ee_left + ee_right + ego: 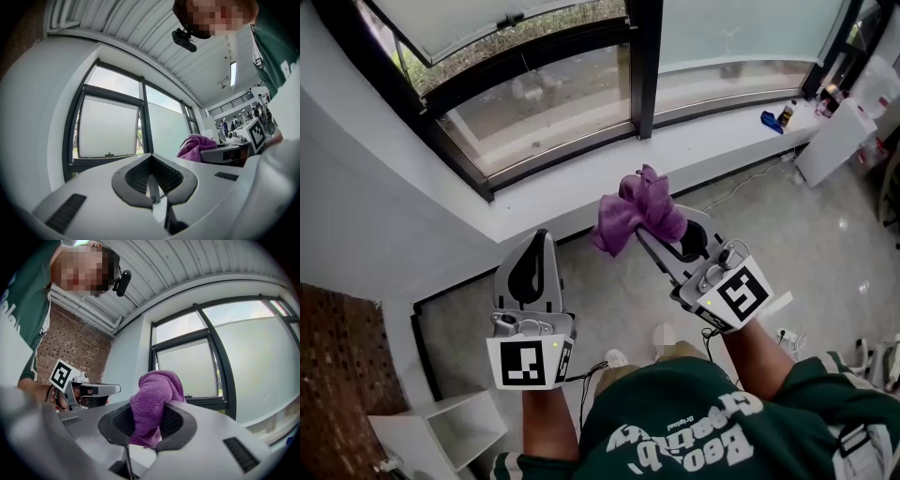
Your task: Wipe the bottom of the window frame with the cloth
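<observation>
A purple cloth (636,212) is bunched in my right gripper (652,234), whose jaws are shut on it; in the right gripper view the cloth (152,405) fills the gap between the jaws. It is held in the air short of the white sill (609,178), below the dark window frame (553,150). My left gripper (536,246) is beside it to the left, shut and holding nothing. In the left gripper view the jaws (154,187) meet, and the cloth (194,145) shows to the right.
A hinged window pane (469,23) stands tilted open at the top left. Small items including a blue object (772,122) lie on the sill's right end beside a white box (834,141). A white shelf unit (441,436) stands at lower left by a brick wall (333,375).
</observation>
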Tool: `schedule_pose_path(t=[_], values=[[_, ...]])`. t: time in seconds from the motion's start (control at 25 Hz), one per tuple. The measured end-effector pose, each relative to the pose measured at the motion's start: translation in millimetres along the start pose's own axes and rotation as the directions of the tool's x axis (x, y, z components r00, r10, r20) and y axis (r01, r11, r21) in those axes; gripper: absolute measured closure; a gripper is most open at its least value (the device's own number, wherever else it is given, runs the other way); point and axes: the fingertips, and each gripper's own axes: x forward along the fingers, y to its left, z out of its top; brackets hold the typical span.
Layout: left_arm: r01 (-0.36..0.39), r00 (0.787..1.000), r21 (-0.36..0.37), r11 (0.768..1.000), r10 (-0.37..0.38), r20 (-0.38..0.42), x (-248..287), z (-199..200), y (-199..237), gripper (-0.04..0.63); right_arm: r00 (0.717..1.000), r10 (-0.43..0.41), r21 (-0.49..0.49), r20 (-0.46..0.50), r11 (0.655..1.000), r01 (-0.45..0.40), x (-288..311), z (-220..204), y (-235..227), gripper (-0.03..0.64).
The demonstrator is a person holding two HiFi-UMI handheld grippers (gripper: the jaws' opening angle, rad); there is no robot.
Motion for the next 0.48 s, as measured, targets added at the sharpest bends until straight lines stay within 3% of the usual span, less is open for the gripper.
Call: schedule_pose_path(t=[0.48], values=[[-0.014,1.0,-0.011,1.0,0.014,-0.008,-1,0,-14,0.588,1.0,-0.005,0.035,0.016,0.999,0.004,-16,1,-6,0.517]])
